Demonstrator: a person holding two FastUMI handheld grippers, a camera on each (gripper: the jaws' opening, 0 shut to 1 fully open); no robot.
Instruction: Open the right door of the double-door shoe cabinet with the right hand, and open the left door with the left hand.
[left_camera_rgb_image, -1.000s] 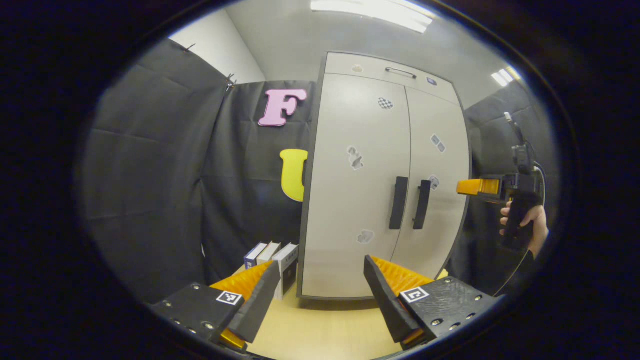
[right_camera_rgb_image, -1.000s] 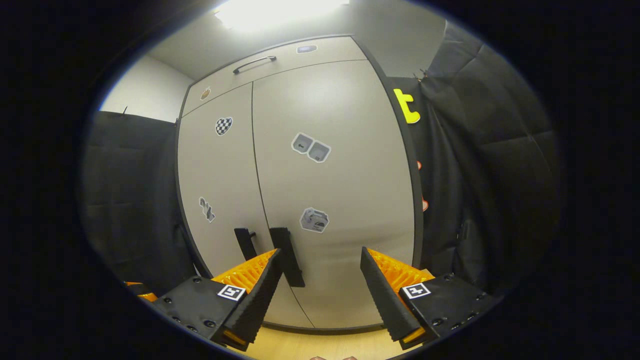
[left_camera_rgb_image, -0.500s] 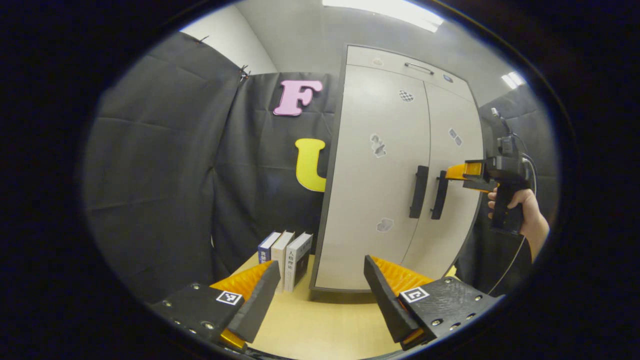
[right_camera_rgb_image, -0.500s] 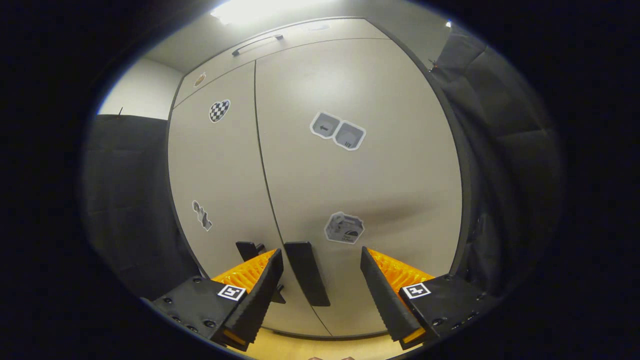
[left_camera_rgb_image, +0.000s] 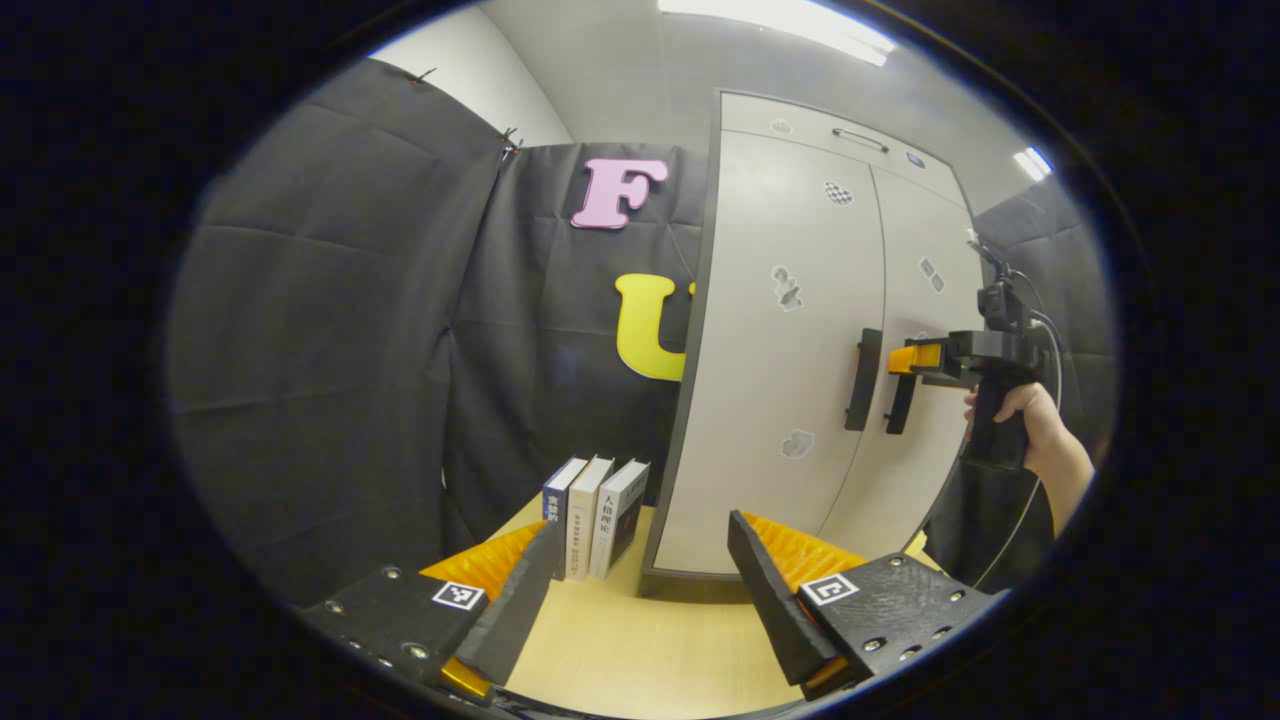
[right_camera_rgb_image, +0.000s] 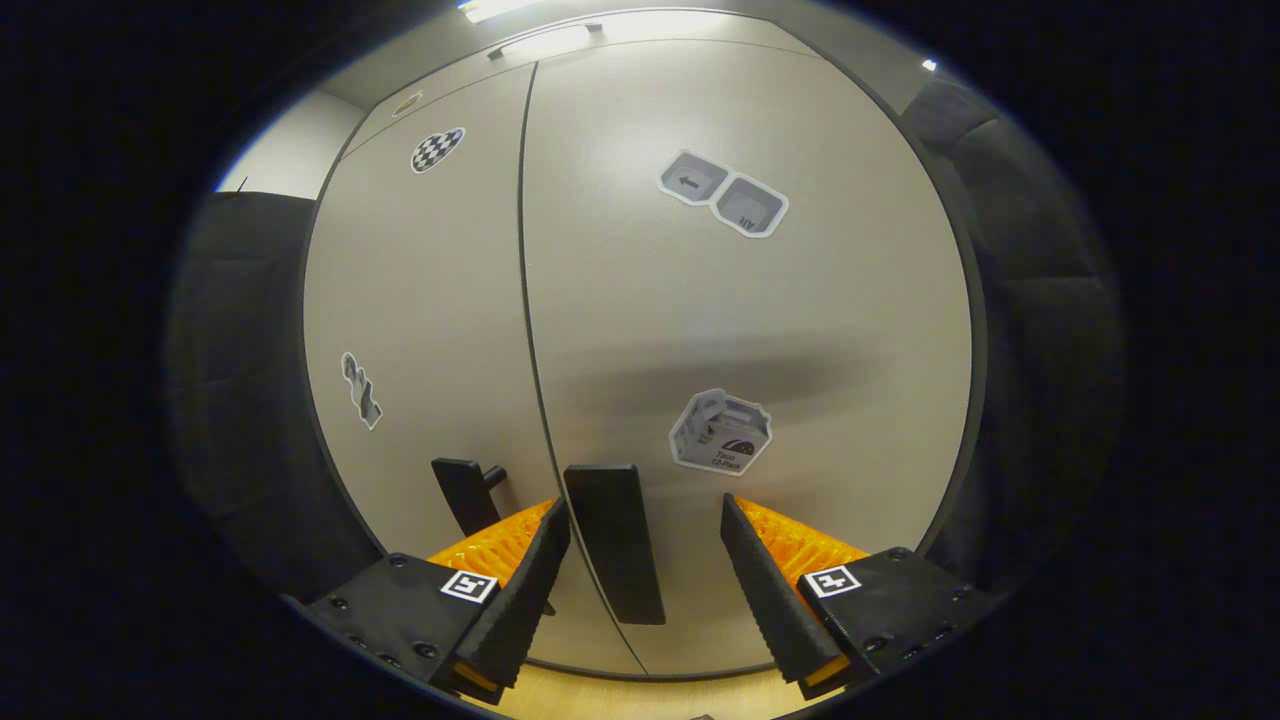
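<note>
We hold our right gripper (right_camera_rgb_image: 640, 560) spread wide around the right door handle (right_camera_rgb_image: 612, 540) of the shut cabinet (left_camera_rgb_image: 800, 330); our left gripper (left_camera_rgb_image: 640, 590) gapes well before it.

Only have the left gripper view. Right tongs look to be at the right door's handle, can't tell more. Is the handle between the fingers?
Observer: Yes. In the right gripper view the right handle stands between the fingers of the right tongs, close to the one on the picture's left.
Operator: Clamped?
Observer: No. The tongs are open, with a clear gap between the handle and the other finger. I can't tell whether the near finger touches it.
Operator: Door cracked at all?
Observer: Doesn't look so. Up close, the seam between the right door and the left door runs thin and even; both look shut.
</note>
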